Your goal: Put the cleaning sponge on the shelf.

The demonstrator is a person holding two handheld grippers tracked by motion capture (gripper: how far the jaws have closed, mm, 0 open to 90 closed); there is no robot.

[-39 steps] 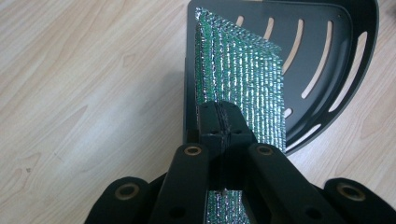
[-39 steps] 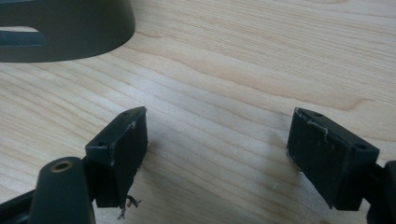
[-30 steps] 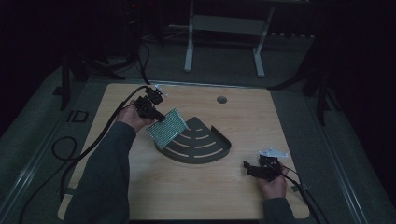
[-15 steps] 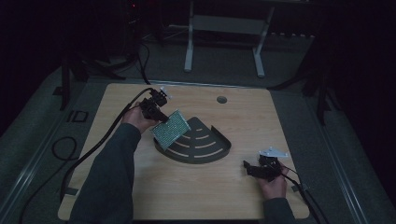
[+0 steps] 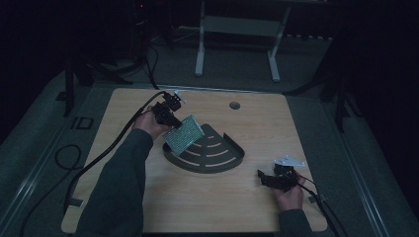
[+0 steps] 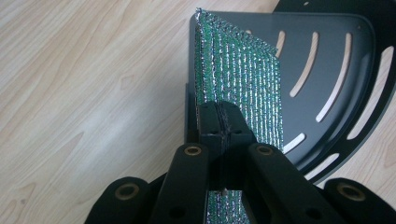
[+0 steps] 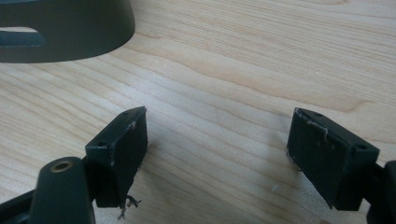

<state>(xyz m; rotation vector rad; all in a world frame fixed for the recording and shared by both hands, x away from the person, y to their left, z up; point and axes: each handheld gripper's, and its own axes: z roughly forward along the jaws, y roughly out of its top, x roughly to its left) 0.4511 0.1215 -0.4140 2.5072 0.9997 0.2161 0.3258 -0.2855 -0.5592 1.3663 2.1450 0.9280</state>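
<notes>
Green mesh sheet point(image 6: 243, 79) pinched tight in your left gripper point(image 6: 219, 123), above slotted tray point(image 5: 222, 160), not placed; right gripper point(image 7: 217, 154) wide open, empty.

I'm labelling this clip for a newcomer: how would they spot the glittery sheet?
Start at the wooden table, then find the dark fan-shaped slotted tray near its middle. Over the tray's left edge, the left tongs pinch a tilted green-and-silver mesh sheet, the one sparkling thing there.
</notes>
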